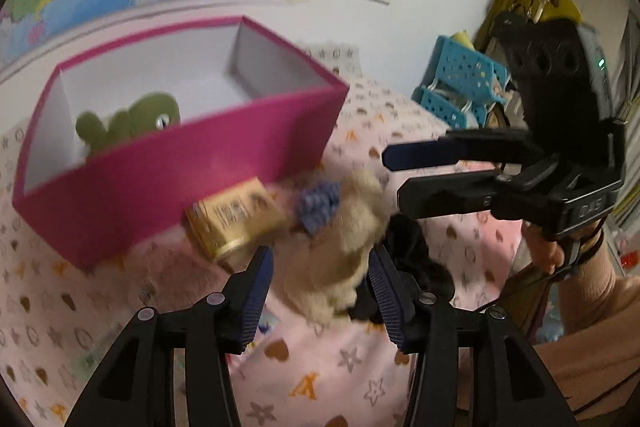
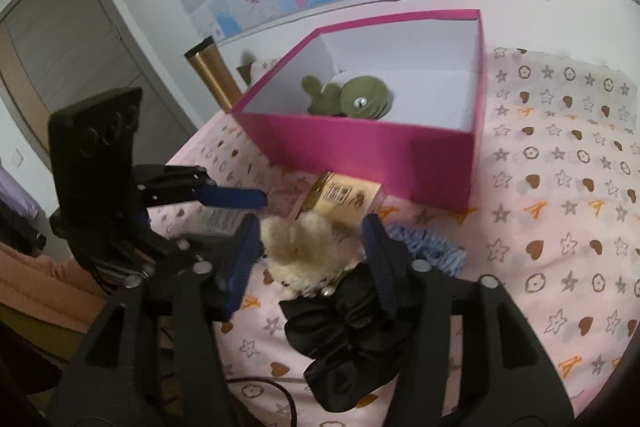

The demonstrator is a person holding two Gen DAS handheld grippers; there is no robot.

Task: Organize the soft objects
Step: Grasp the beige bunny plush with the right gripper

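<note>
Cream plush toy on pink blanket, at 6 o'clock from pink box. Lies between apart jaws of right gripper, untouched; long axis toward box. Left gripper open too, equally near.

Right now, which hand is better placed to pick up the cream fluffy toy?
Probably right: the right gripper has open fingers either side of the cream fluffy toy; the left gripper reaches only its lower end.
</note>
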